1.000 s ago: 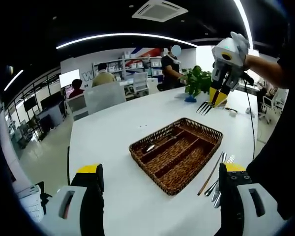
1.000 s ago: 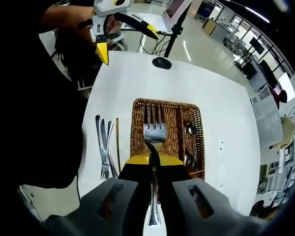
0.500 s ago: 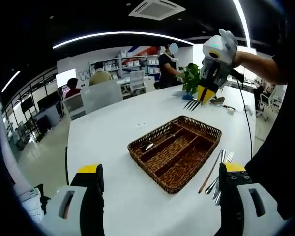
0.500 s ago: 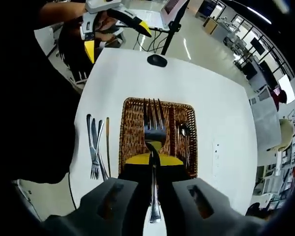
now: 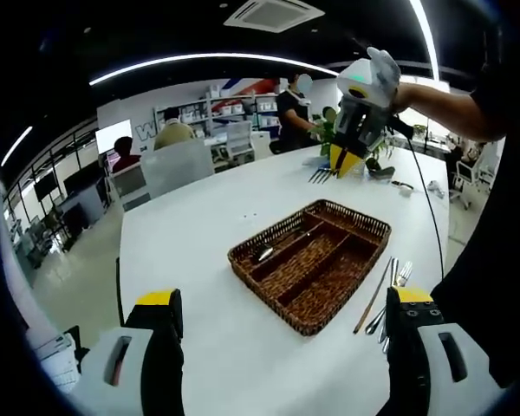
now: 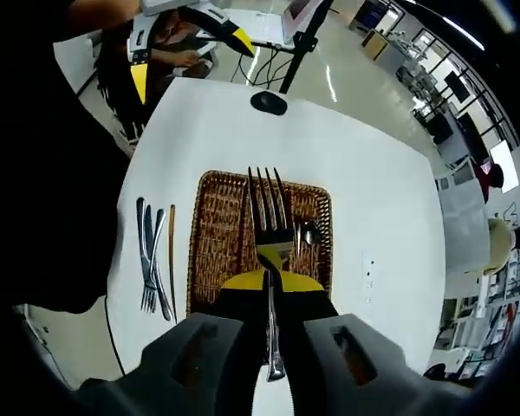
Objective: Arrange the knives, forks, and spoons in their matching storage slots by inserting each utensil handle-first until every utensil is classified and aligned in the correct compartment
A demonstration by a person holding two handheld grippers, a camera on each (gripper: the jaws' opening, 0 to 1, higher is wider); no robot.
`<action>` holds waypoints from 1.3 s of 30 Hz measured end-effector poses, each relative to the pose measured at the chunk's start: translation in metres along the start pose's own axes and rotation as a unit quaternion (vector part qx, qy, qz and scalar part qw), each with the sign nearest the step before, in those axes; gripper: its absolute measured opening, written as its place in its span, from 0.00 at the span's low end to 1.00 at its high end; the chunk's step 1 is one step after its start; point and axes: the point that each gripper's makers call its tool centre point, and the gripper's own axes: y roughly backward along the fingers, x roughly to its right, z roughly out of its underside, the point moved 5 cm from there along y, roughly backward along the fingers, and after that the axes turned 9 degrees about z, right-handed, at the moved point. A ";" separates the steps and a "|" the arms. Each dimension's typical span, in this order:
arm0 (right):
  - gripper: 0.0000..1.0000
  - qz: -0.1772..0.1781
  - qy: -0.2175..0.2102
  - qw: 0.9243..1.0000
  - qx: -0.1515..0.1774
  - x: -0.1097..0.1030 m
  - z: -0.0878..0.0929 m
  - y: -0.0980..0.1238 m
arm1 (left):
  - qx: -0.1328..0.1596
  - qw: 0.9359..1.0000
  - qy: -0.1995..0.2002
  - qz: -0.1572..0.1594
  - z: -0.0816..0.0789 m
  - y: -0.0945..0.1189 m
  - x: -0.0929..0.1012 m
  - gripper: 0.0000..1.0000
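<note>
A brown wicker cutlery basket (image 5: 262,292) with long compartments lies on the white table (image 5: 191,225). A spoon (image 6: 310,234) rests in one outer compartment. My right gripper (image 6: 269,282) hovers high over the basket, shut on a silver fork (image 6: 267,208) whose tines point forward. In the left gripper view that right gripper (image 5: 348,158) hangs far above the table's far side with the fork (image 5: 321,175). My left gripper (image 5: 286,299) is open with nothing between its jaws, near the table's front edge. Several loose utensils (image 5: 386,296) lie beside the basket.
A potted plant (image 5: 334,132) and small items stand at the table's far end. The black round base (image 6: 269,102) of a stand sits on the table beyond the basket. A person's arm (image 5: 455,117) holds the right gripper. People and chairs fill the office behind.
The right gripper has risen away from the table with the fork, so the basket looks smaller in its view. The left gripper has stayed open and nearly still.
</note>
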 end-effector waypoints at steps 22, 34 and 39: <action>0.00 -0.015 -0.023 0.999 -0.030 0.012 -0.006 -0.047 | 0.004 1.000 0.025 -0.005 0.020 0.004 0.001 0.99; 0.00 -0.044 -0.042 0.996 -0.063 0.013 0.001 -0.081 | 0.009 0.999 0.041 -0.009 0.027 0.006 -0.001 0.99; 0.00 -0.059 -0.048 0.994 -0.077 0.010 0.006 -0.101 | 0.009 0.999 0.045 -0.010 0.031 0.006 -0.004 0.99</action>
